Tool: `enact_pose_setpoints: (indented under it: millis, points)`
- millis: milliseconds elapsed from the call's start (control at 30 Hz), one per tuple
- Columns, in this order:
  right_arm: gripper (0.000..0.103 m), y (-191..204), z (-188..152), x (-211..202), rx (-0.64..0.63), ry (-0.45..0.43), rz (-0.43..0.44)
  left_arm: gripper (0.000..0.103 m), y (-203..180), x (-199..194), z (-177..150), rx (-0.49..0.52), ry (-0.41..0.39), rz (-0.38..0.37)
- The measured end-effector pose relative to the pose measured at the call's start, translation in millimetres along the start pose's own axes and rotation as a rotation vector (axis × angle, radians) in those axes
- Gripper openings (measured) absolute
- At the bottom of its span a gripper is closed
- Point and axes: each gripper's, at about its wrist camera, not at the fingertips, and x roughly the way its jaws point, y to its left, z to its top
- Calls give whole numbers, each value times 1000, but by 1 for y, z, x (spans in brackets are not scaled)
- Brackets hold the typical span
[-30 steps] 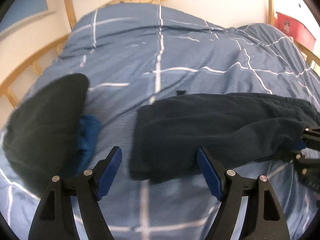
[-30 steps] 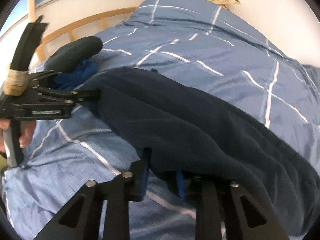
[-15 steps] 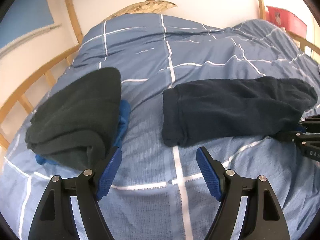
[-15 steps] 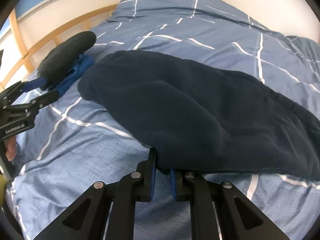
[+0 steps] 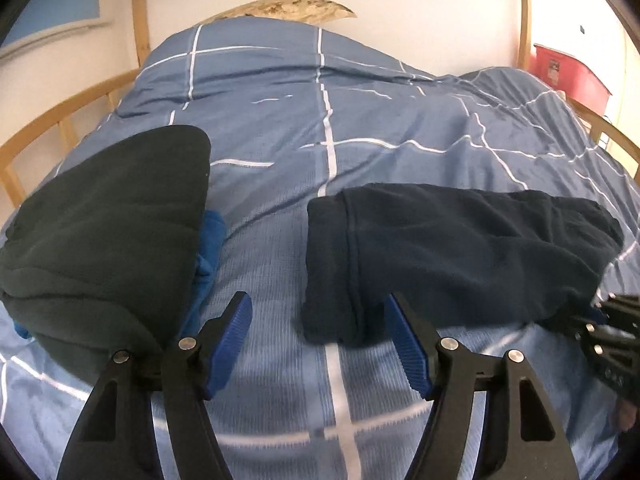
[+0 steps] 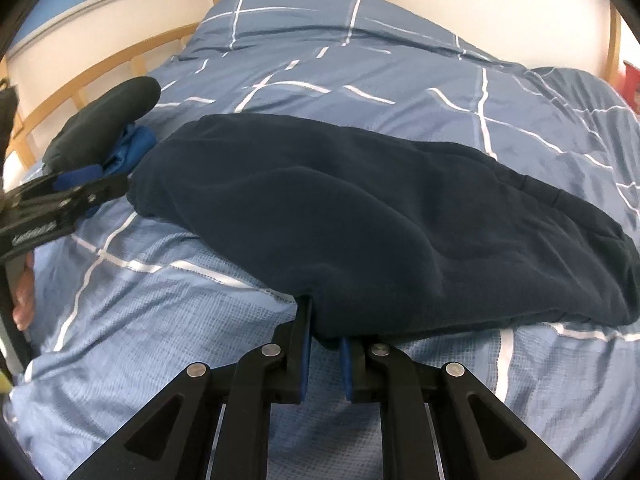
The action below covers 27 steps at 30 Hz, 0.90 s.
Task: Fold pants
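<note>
Dark navy pants [image 5: 452,256] lie folded lengthwise on the blue checked duvet [image 5: 320,120], cuff end to the left. My left gripper [image 5: 318,346] is open and empty, just in front of the cuff end. My right gripper [image 6: 325,354] is shut on the near edge of the pants [image 6: 360,216], close to the duvet. The right gripper also shows at the right edge of the left wrist view [image 5: 612,344], and the left gripper at the left of the right wrist view [image 6: 60,200].
A stack of folded dark green clothes [image 5: 104,232] over a blue garment [image 5: 208,248] lies left of the pants. A wooden bed rail [image 5: 60,112] runs along the left and back. A red box [image 5: 568,72] stands at the far right.
My left gripper has backed away from the cuff end and stays open. My right gripper has lowered the pants' edge toward the duvet, still shut on it. The pants lie flatter.
</note>
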Motion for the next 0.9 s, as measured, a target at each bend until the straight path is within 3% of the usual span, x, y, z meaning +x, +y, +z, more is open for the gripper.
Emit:
enact_pose_setpoints:
  millis: [333, 433, 500, 767, 800, 833, 867, 900]
  points:
    - [14, -6, -4, 3, 39, -9, 24, 71, -7, 8, 3, -3, -7, 41]
    - [14, -7, -5, 3, 46, -17, 34, 71, -16, -8, -1, 7, -80, 70]
    - [14, -10, -6, 3, 58, -22, 47, 71, -22, -7, -3, 17, -85, 110]
    - [14, -7, -8, 5, 45, -31, 34, 74, -10, 18, -7, -140, -11, 62]
    - [14, -7, -8, 5, 44, -30, 32, 73, -9, 20, -7, -146, -1, 50]
    - [14, -7, -7, 5, 44, -29, 31, 57, -7, 22, -7, -152, 10, 34]
    - [14, -7, -7, 5, 44, -29, 31, 35, -9, 24, -7, -150, 25, 26]
    - [14, -7, -7, 5, 41, -28, 29, 35, -11, 26, -8, -138, 42, 36]
